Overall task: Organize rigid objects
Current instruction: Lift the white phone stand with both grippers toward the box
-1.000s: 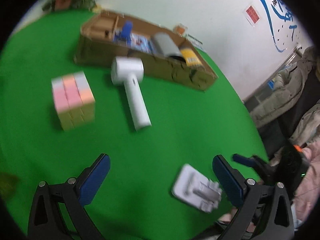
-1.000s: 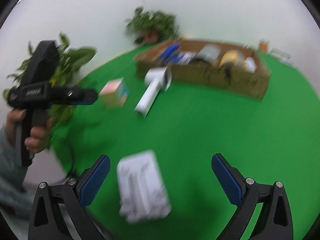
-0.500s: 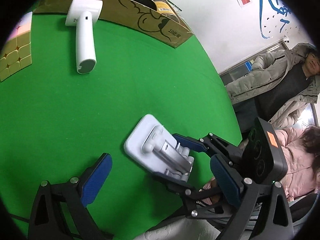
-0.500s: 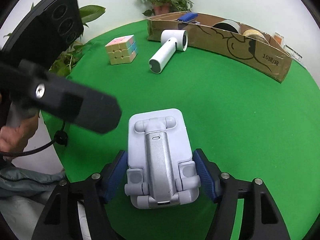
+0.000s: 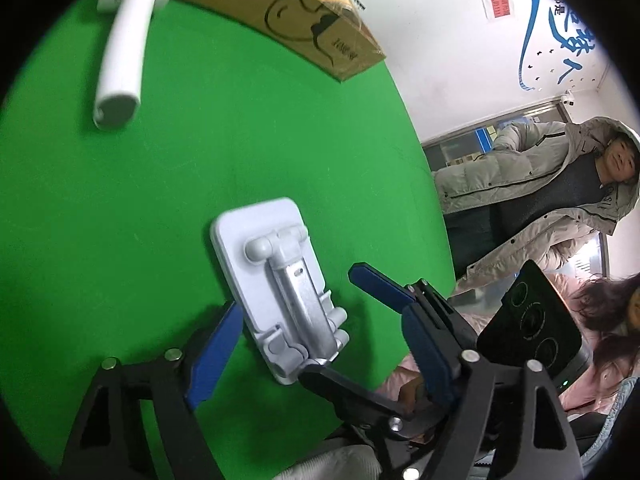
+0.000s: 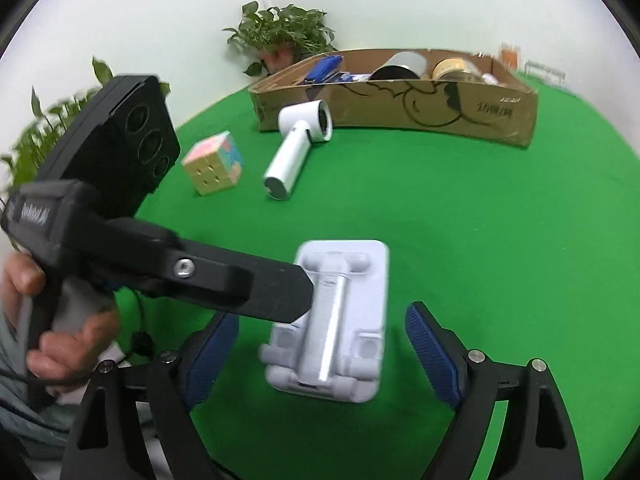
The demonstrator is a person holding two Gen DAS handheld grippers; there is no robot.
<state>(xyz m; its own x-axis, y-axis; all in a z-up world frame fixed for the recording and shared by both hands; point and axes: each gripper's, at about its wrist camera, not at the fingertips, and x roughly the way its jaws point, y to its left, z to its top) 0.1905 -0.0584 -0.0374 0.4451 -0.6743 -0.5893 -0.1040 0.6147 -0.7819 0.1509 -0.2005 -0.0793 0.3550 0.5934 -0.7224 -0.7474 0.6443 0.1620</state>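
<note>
We let go of the white phone stand (image 6: 332, 320) with our right gripper (image 6: 322, 356), whose jaws have just opened. It now lies on the green table (image 6: 480, 240) between them. Our left gripper (image 5: 316, 352) has come closer; its jaws have been closing around the stand without squeezing it yet.

From my seat at the controls, a round table (image 6: 500, 216) draped in bright green cloth fills most of both views, backed by a plain white wall (image 6: 360, 4). Leafy potted plants (image 6: 286, 38) stand at the far edge of the table, with more foliage (image 6: 36, 136) off its left side. To the right, the wall carries blue painted lettering (image 5: 568, 28) and a small red notice (image 5: 499, 1), with a grey-framed doorway (image 5: 472, 148) below where a person in a pale hooded coat (image 5: 532, 184) stands.
</note>
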